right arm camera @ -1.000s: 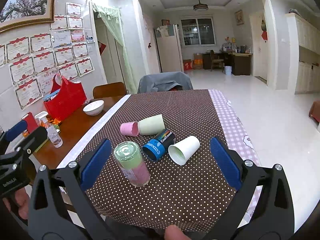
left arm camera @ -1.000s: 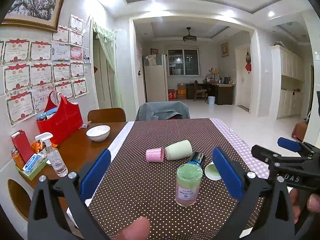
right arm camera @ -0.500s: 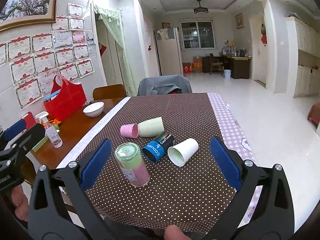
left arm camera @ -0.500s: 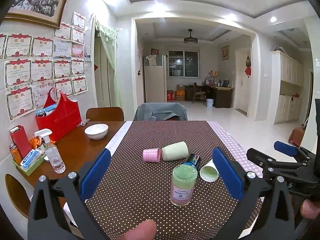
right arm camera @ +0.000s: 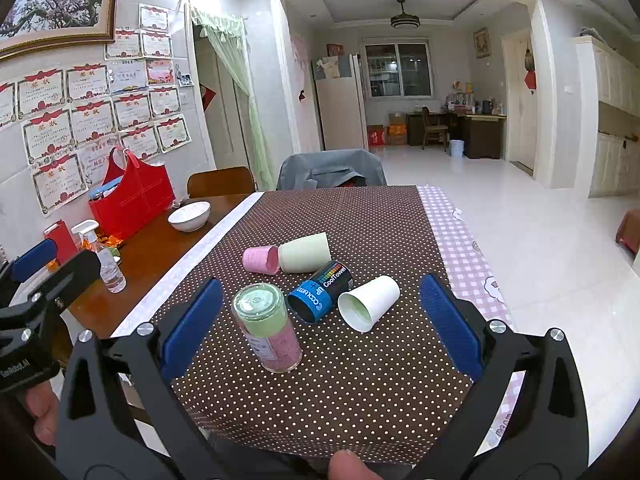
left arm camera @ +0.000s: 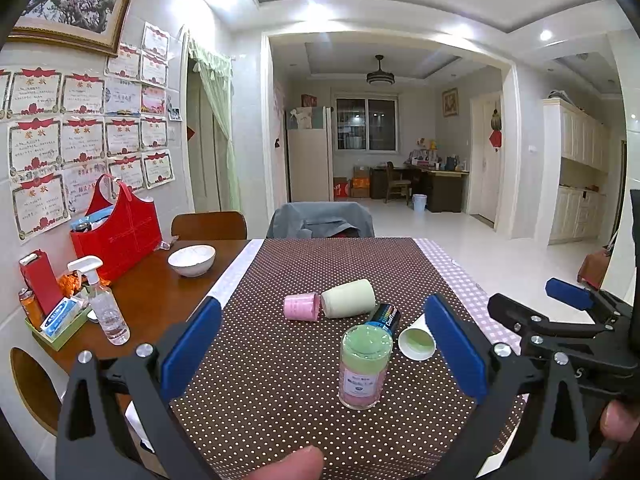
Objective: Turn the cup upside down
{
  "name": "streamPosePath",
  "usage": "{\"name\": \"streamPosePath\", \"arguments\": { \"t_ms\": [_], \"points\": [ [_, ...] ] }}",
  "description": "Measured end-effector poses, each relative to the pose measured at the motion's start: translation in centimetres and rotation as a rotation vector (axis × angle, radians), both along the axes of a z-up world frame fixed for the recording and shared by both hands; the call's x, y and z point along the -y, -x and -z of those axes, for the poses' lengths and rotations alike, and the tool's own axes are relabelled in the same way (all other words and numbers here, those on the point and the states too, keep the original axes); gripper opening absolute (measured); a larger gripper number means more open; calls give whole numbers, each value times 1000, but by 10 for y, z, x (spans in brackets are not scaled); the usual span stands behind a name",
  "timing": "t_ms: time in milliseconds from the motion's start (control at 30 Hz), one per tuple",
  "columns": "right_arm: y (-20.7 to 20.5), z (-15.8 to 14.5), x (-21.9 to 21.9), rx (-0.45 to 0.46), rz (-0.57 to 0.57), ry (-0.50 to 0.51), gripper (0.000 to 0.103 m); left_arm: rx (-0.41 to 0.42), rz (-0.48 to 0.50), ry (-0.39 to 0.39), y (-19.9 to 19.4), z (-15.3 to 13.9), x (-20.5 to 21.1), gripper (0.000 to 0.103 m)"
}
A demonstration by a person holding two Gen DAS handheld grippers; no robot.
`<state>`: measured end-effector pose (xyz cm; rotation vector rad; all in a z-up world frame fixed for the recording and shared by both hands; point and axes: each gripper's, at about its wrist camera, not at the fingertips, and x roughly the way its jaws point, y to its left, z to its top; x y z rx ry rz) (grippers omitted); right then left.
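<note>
Both tongs, left and right, gape apart, empty. White paper cup lies sideways near the surface's right edge; probably light, crushable, best held gently mid-wall.

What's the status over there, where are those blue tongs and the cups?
Left tongs and right tongs open, holding nothing. White cup on its side, unflipped. Upright jar and blue-black can crowd it.
</note>
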<state>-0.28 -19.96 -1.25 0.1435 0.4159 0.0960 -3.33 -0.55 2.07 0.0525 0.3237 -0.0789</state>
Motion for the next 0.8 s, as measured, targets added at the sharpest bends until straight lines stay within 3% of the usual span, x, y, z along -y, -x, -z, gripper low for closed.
{"name": "streamPosePath", "arguments": {
  "t_ms": [800],
  "points": [
    [-1, 3, -3, -12, -11, 4, 97, -12, 11, -3, -3, 3, 3, 99]
  ]
}}
